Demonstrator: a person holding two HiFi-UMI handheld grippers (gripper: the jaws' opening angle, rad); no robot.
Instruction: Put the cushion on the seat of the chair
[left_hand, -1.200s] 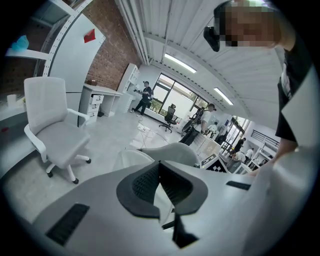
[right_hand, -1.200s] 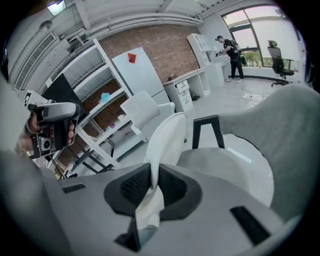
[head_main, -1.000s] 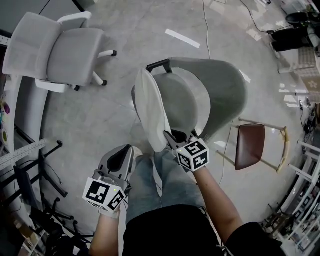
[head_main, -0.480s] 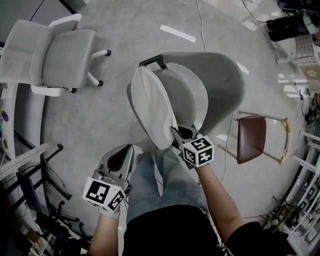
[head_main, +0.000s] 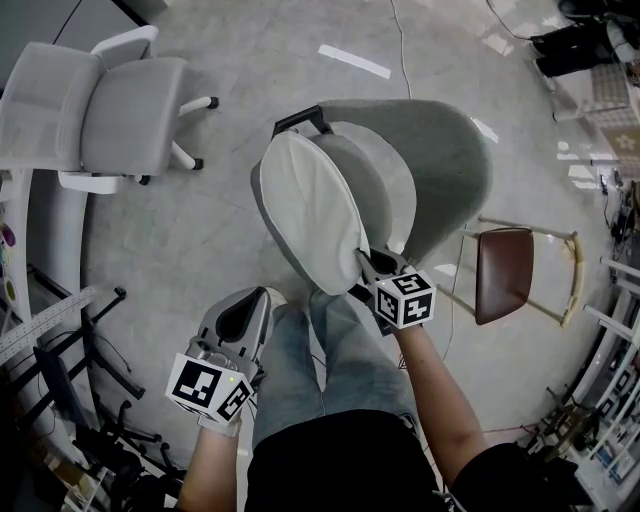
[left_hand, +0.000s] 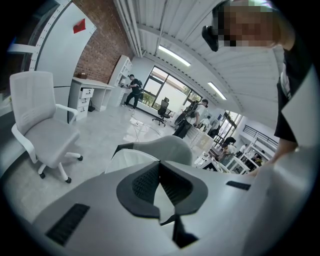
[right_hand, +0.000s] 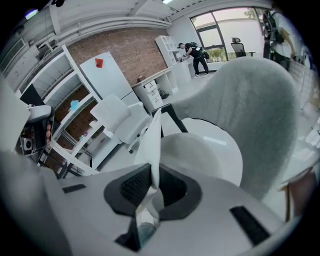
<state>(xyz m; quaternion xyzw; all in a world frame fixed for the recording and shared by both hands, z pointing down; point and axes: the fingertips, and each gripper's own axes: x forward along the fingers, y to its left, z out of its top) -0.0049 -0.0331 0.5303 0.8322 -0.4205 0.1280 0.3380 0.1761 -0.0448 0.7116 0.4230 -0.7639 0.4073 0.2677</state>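
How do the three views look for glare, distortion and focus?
Head view: sharp, with strong fisheye bowing at the edges and bright reflections on the glossy floor. Left gripper view: dark vignetted corners, far windows washed out, mosaic patch top right. Right gripper view: same vignette, window overexposed, cushion looks soft where the fingers pinch it.

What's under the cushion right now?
The cushion, pinched at its edge by the right gripper, hangs tilted over the grey chair. The right part of the seat shows beside it; the seat's left part and front edge are covered.
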